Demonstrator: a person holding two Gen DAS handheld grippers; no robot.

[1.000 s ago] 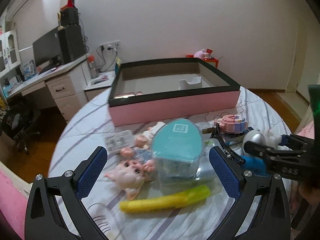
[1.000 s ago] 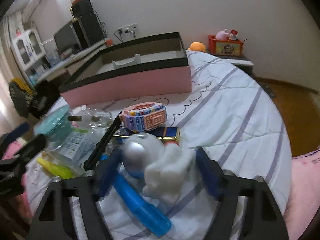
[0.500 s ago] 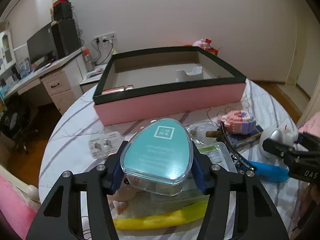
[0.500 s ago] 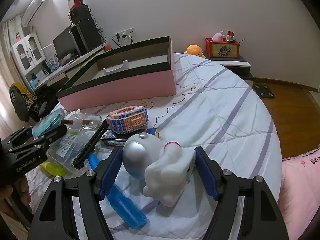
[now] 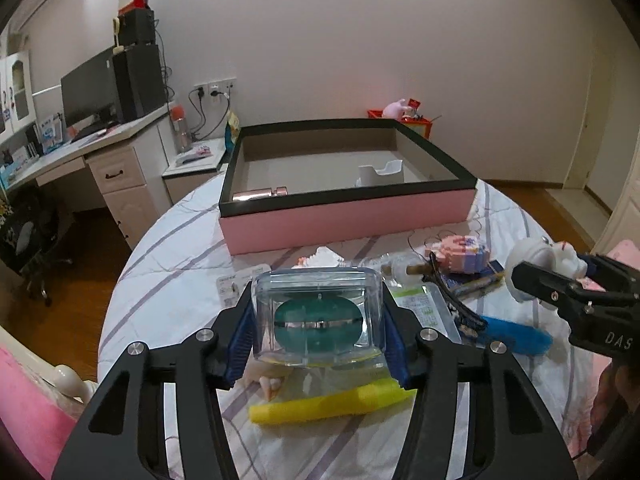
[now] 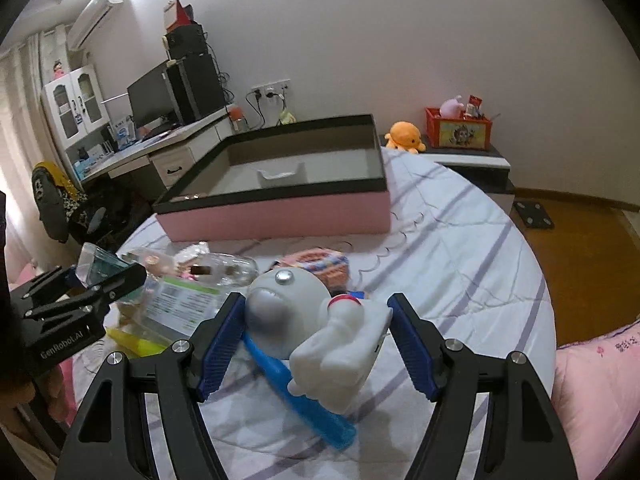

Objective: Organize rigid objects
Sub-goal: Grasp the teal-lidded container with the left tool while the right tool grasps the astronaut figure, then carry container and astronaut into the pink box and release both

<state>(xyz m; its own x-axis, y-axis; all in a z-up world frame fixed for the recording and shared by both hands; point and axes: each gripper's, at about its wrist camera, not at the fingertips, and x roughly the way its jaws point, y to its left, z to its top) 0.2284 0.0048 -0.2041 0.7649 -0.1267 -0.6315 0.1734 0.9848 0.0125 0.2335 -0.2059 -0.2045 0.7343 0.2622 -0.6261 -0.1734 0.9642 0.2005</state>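
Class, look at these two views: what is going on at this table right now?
A person is tidying a cluttered table with a gripper in each hand. The left gripper, whose jaws have just been closing, clamps a clear plastic case with a teal object inside. The right gripper holds a white astronaut toy. The pink box behind already has two items in it.

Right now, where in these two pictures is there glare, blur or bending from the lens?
Left wrist view: straight walls bow, corners go black, the clear case reflects light. Right wrist view: bright glare at top left above the air conditioner, the pink box looks slightly smeared.
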